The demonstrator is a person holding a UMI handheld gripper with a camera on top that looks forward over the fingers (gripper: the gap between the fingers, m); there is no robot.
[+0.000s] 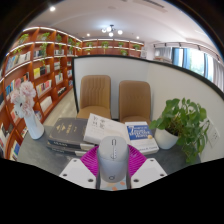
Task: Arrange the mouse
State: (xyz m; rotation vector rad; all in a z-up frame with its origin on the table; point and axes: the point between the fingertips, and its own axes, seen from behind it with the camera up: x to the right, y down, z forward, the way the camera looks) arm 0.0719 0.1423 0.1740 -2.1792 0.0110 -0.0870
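Note:
A grey computer mouse (112, 160) sits between my two fingers, its nose pointing away from me. Both magenta pads (91, 161) press against its sides, so my gripper (112, 166) is shut on the mouse. It is held above a grey table (40, 155), just short of a stack of books.
Books lie ahead on the table: a white one (104, 128), a blue one (140, 131) and a dark stack (66, 133). A vase of flowers (30, 108) stands left, a potted plant (183, 122) right. Two brown chairs (95, 96) and bookshelves (35, 70) lie beyond.

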